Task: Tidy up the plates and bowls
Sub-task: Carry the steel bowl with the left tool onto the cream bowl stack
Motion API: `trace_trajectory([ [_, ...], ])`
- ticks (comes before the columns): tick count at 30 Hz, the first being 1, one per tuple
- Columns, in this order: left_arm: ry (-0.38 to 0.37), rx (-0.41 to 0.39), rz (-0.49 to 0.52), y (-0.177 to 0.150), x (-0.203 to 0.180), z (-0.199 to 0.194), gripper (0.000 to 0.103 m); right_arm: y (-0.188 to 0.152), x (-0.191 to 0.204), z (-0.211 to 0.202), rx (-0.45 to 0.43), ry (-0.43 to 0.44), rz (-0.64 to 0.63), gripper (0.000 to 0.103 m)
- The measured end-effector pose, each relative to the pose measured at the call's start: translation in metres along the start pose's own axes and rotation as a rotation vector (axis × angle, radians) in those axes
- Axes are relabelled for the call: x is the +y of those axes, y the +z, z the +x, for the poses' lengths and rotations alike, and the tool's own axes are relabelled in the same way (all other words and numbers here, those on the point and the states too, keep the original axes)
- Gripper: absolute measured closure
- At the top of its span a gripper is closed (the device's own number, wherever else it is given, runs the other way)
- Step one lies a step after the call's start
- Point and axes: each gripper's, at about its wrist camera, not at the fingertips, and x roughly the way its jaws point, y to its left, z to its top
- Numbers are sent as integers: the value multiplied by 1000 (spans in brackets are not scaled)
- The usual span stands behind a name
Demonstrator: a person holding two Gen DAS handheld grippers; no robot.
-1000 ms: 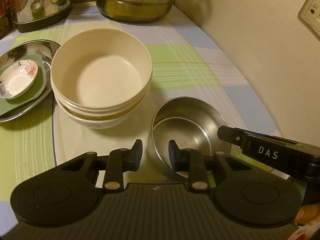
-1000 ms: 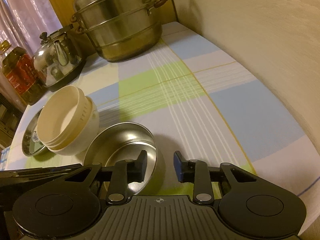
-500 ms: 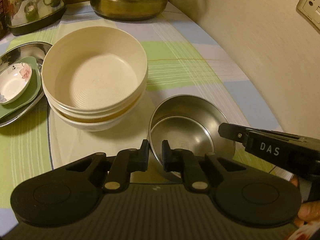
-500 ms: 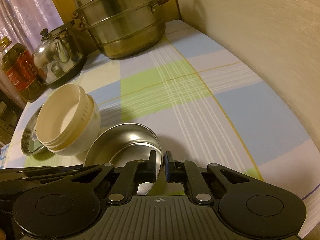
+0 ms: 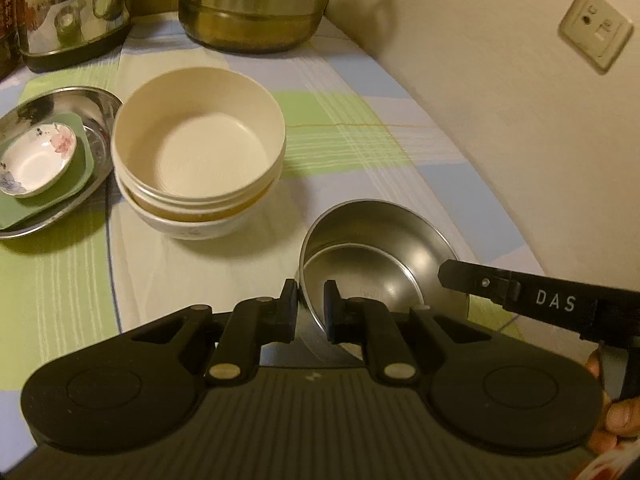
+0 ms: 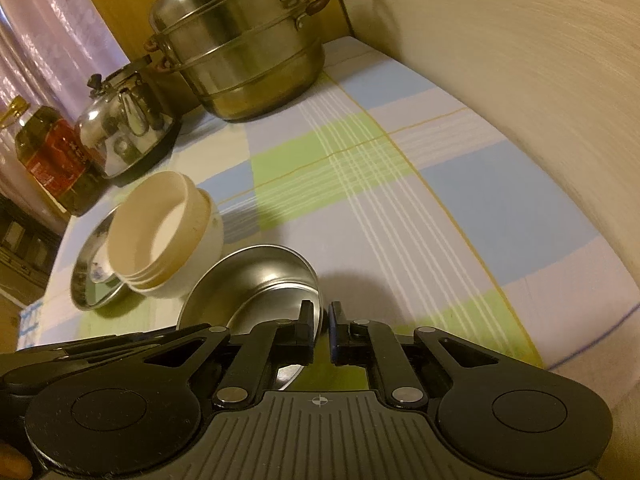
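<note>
A steel bowl (image 5: pixel 384 252) is held by both grippers and hangs slightly above the checked tablecloth. My left gripper (image 5: pixel 311 300) is shut on its near left rim, one pad inside and one outside. My right gripper (image 6: pixel 321 320) is shut on the opposite rim of the steel bowl (image 6: pixel 256 280); its black finger (image 5: pixel 480 280) shows at the right of the left wrist view. A stack of cream bowls (image 5: pixel 198 156) stands to the left of the steel bowl. Further left, a steel plate (image 5: pixel 100 104) carries a green dish (image 5: pixel 60 196) and a small flowered saucer (image 5: pixel 36 160).
A large steel steamer pot (image 6: pixel 240 44) stands at the back by the wall. A kettle (image 6: pixel 124 120) and an oil bottle (image 6: pixel 52 156) stand at the back left. The wall (image 5: pixel 520 120) with a socket (image 5: pixel 596 28) borders the table on the right.
Both grippers closed from apart onto the steel bowl's rim. The bowl then lifted slightly off the cloth, and both views drew back from the cream bowls.
</note>
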Motion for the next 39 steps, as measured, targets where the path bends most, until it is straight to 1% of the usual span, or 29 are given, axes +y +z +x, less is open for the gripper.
trace_trajectory([
  [5, -2, -33, 8, -4, 1, -26, 91, -4, 10, -20, 5, 26, 5, 95],
  [10, 13, -86, 22, -5, 5, -55, 91, -5, 25, -36, 1, 59, -2, 95],
  [14, 34, -136, 23, 0, 10, -75, 91, 0, 39, -43, -10, 92, -7, 95],
  [18, 47, -176, 7, 11, 20, -86, 91, 11, 54, -45, -33, 121, -19, 95],
  [27, 83, -230, -17, 40, 47, -91, 91, 40, 87, -25, -57, 162, -50, 95],
  [34, 96, -240, -17, 62, 62, -81, 91, 61, 102, -3, -62, 166, -58, 95],
  [39, 100, -243, -14, 73, 69, -72, 91, 70, 104, 14, -56, 161, -52, 95],
])
